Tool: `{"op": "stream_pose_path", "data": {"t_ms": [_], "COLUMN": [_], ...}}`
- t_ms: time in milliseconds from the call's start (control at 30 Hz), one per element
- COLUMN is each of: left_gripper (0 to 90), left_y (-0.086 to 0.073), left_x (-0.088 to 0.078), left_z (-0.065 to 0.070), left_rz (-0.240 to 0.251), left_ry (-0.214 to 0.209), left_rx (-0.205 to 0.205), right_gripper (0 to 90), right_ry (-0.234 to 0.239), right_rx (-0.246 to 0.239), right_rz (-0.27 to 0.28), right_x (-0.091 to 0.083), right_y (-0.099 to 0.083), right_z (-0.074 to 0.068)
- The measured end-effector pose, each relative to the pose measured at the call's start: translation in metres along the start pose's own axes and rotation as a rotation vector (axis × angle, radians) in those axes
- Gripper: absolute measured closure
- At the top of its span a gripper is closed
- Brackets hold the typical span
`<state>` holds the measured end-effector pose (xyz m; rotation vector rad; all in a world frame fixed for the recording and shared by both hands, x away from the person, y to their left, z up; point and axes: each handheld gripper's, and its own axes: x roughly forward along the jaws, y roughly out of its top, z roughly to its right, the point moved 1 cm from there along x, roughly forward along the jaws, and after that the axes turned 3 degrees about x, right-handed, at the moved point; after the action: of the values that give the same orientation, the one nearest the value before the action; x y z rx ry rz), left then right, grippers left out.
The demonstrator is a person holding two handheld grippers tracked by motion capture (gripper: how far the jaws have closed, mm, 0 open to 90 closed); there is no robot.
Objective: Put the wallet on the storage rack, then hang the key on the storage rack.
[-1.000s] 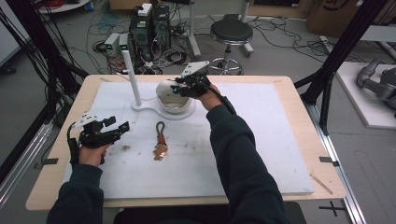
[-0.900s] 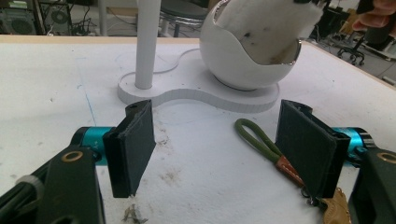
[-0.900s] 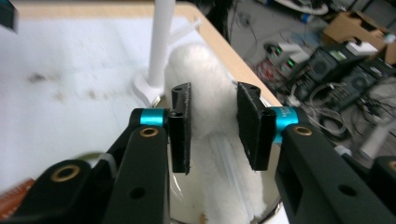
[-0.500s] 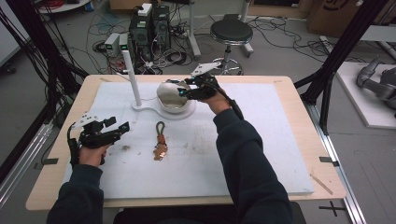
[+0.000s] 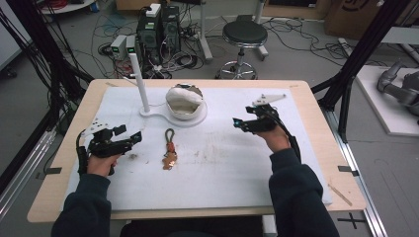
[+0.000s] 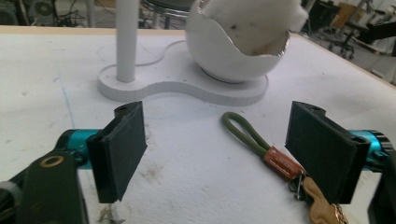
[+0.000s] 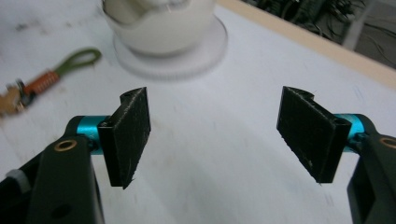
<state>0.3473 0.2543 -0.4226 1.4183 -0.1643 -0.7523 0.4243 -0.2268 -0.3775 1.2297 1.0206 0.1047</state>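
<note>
- Left gripper rests low on the tabletop with its jaws spread wide and nothing between them; they have just been opening a little further.
- Right gripper hangs over bare white mat, jaws also wide and empty, having just been opening.
- One keychain lies flat just ahead of the left gripper and slightly to its right, its green loop pointing away toward the stand; from the right gripper it sits well off to the left.
- One white egg-shaped bowl sits beyond the keychain on the stand's round base, next to one upright white post.
- Judging by the layout, the keychain is not yet picked up; the likely work left is for the left gripper to close on it and carry it to the bowl or post.
- Count: two grippers, one keychain, one bowl, one post.
</note>
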Motion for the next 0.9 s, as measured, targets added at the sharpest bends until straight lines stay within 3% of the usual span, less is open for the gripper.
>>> {"op": "stream_pose_path", "data": {"t_ms": [33, 167, 233, 333, 467, 900], "left_gripper": [21.6, 21.6, 21.6, 20.0, 19.7, 19.8], "left_y": [0.000, -0.003, -0.004, -0.002, 0.000, 0.000], "left_x": [0.000, 0.005, 0.006, 0.007, 0.009, 0.012], "left_z": [0.000, 0.007, 0.010, 0.012, 0.012, 0.013], "left_rz": [0.000, -0.017, -0.024, -0.006, 0.010, 0.001], "left_ry": [0.000, -0.010, -0.006, -0.001, 0.004, 0.005], "left_rx": [0.000, 0.091, 0.082, 0.026, 0.019, 0.016], "right_gripper": [25.8, 25.8, 25.8, 25.7, 25.7, 25.8], "right_ry": [0.000, -0.053, -0.081, -0.130, -0.155, -0.175], "right_rx": [0.000, 0.036, 0.053, 0.105, 0.140, 0.141], "right_rz": [0.000, 0.031, 0.036, 0.052, 0.065, 0.090], "right_x": [0.000, -0.025, -0.035, -0.050, -0.056, -0.059], "right_y": [0.000, -0.037, -0.052, -0.073, -0.079, -0.081], "right_z": [0.000, 0.005, 0.009, 0.017, 0.024, 0.023]}}
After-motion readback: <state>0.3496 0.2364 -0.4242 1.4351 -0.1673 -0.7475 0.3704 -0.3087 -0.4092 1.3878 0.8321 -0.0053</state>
